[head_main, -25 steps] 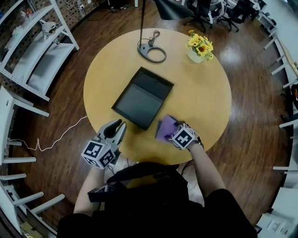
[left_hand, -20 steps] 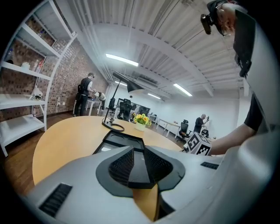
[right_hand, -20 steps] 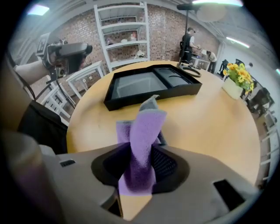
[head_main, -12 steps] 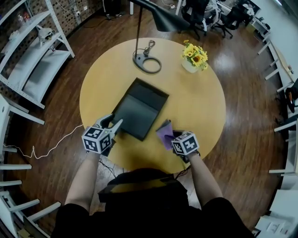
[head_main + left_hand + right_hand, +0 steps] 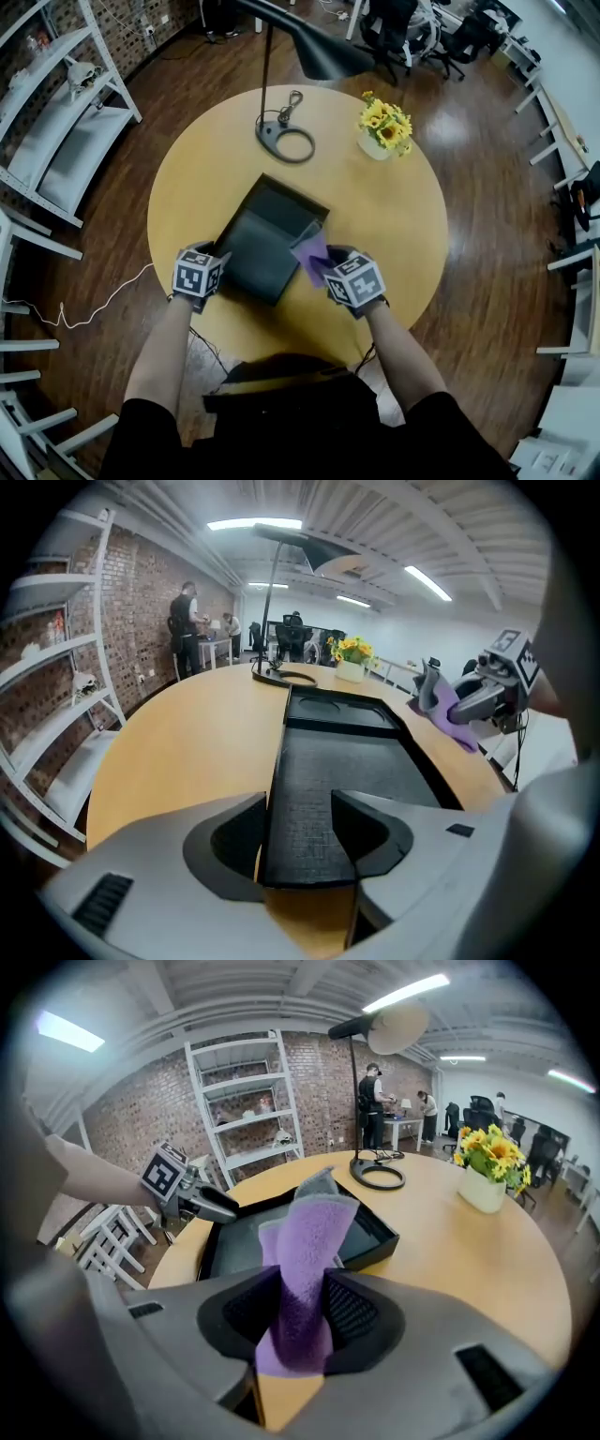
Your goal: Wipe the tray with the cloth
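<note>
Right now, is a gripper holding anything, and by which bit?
The right gripper has just closed on the purple cloth near its lower end. The left gripper holds nothing: its jaws have just been opening, apart astride the tray's near edge.

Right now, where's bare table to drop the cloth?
Widest: right of the tray, this side of the flowers, out to the table rim. Also left of the lamp base. Crowded: near edge, around left gripper, right gripper and cloth.
</note>
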Available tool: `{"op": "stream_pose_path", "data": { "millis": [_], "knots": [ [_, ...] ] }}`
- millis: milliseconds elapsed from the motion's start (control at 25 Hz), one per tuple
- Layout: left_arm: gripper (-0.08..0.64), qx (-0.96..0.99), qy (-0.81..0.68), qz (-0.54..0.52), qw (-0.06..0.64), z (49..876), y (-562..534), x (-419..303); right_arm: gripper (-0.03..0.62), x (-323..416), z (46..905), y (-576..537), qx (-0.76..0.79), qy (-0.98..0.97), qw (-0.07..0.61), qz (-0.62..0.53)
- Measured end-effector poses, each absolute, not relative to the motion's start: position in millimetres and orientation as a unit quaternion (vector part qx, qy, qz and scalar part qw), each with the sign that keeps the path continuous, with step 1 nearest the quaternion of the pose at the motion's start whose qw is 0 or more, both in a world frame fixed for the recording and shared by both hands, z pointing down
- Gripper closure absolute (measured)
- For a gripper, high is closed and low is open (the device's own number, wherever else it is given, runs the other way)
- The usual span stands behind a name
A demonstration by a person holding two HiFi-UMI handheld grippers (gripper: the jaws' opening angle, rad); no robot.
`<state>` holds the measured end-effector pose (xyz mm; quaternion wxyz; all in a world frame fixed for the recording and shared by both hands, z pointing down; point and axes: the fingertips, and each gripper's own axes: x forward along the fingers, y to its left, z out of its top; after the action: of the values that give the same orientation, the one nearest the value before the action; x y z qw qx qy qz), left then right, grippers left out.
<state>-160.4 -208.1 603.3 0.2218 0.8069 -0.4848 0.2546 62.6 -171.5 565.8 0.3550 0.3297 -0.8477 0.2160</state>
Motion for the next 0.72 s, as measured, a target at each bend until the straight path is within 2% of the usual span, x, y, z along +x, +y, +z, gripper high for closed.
{"op": "stream_pose_path", "data": {
  "millis": [120, 200, 320, 400, 600, 720],
  "knots": [
    [0.339, 0.805, -0.489, 0.26, 0.212, 607, -208, -160, 0.453, 53, 566, -196, 0.313, -0.851, 0.381, 0.182],
    [0.365, 0.798, -0.497, 0.274, 0.201, 610, -207, -163, 0.453, 43, 563, -217, 0.304, -0.852, 0.396, 0.155],
    [0.499, 0.789, -0.499, 0.307, 0.185, 612, -201, -168, 0.453, 17, 556, -253, 0.301, -0.855, 0.404, 0.126],
    [0.511, 0.789, -0.486, 0.32, 0.196, 615, -191, -164, 0.453, -5, 557, -274, 0.302, -0.853, 0.407, 0.122],
    [0.518, 0.785, -0.471, 0.281, 0.288, 623, -152, -140, 0.453, -57, 575, -298, 0.314, -0.841, 0.414, 0.151],
    [0.515, 0.782, -0.479, 0.266, 0.299, 623, -140, -128, 0.453, -71, 592, -300, 0.338, -0.828, 0.412, 0.173]
  ]
}}
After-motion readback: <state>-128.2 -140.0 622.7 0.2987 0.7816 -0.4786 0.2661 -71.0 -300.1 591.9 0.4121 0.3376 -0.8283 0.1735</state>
